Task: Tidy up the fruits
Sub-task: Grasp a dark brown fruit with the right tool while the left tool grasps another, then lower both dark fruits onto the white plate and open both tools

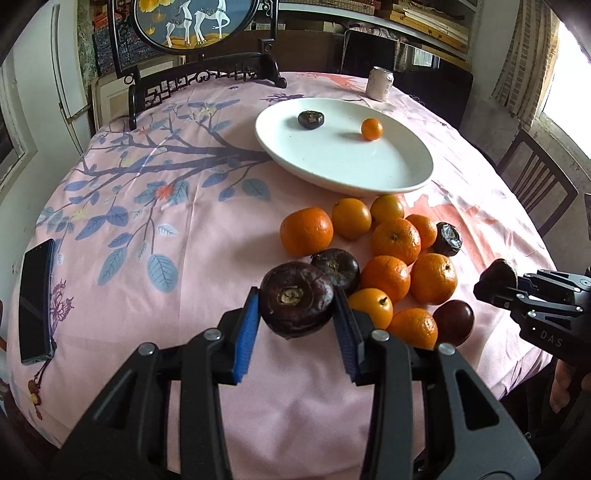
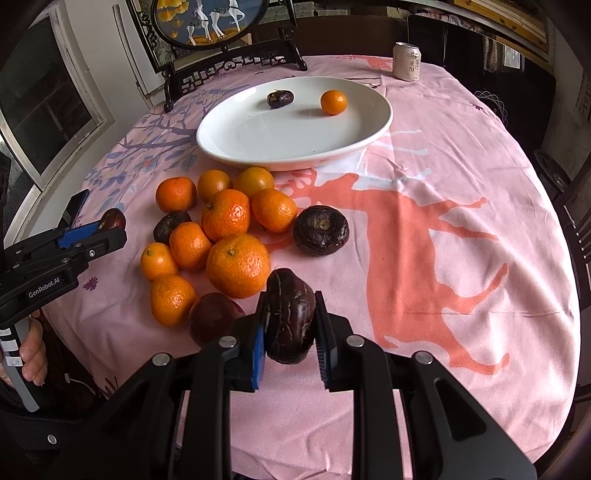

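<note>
Left gripper clamps a flat dark fruit; right gripper clamps another dark fruit edgewise. Both are above the worktop, short of the white plate. The rounded skins may slip, dropping into the tangerine pile.

phone, drink can, deer screen, wood chair

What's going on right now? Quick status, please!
Left tongs shut on a dark fruit. Right tongs shut on another dark fruit. White plate holds two fruits; path looks clear.
</note>
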A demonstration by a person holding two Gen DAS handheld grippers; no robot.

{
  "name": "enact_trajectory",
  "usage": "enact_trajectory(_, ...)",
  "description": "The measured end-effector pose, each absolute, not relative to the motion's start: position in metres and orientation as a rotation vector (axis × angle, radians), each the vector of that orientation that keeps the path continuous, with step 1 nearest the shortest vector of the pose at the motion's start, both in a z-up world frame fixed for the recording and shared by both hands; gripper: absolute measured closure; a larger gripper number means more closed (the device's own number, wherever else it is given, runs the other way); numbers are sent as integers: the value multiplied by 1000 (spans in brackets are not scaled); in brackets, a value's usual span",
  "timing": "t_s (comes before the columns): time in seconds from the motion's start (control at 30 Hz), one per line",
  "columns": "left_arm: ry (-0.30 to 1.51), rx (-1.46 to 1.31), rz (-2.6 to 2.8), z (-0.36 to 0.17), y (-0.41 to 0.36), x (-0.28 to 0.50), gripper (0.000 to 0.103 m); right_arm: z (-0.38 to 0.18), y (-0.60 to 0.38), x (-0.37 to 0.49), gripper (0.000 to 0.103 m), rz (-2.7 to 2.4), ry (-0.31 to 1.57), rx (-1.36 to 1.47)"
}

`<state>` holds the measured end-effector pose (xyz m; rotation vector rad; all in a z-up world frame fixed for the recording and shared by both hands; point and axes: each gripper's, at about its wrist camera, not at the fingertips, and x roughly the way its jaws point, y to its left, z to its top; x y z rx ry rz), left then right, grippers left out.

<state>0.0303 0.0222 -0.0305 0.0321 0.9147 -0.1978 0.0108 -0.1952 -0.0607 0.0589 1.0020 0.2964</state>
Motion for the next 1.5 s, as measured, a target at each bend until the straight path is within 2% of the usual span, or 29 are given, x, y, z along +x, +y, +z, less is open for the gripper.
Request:
enact_trajectory(0.2,891,45,-245,-6,11,59,64,-46,-194,36,80,342,987,39)
enact_trajectory(0.43,909,53,-202,22,-7,174,64,-12,-181,135,80,386,923,-30)
enact_trajectory(0.67,1018,10,-162,-5,-20,282,64,-24,-161,251,80,391,950,-75)
enact_trajectory(1.13,1074,-10,-179,-30,-28,325,63,-62,-150,311,80,407,1032,-106)
enact_trajectory(1.17,1072,-7,-180,-29,-29,326,63,-63,-148,311,75,409,1035,-114)
enact_trajectory(1.2,1072,-6,-181,-28,-30,326,60,-62,-148,311,70,402,1033,-121)
enact_trajectory(1.23,1064,-10,-186,-25,-30,326,53,-59,-149,309,52,385,1014,-127)
enact_trajectory(1.27,1046,-10,-180,-21,-29,324,27,-54,-150,306,43,366,982,-135)
enact_trajectory(1.3,1021,-9,-166,-16,-27,322,15,-48,-151,302,43,353,949,-144)
enact_trajectory(1.5,963,-57,-182,15,-12,292,12,-23,-169,271,43,338,926,-121)
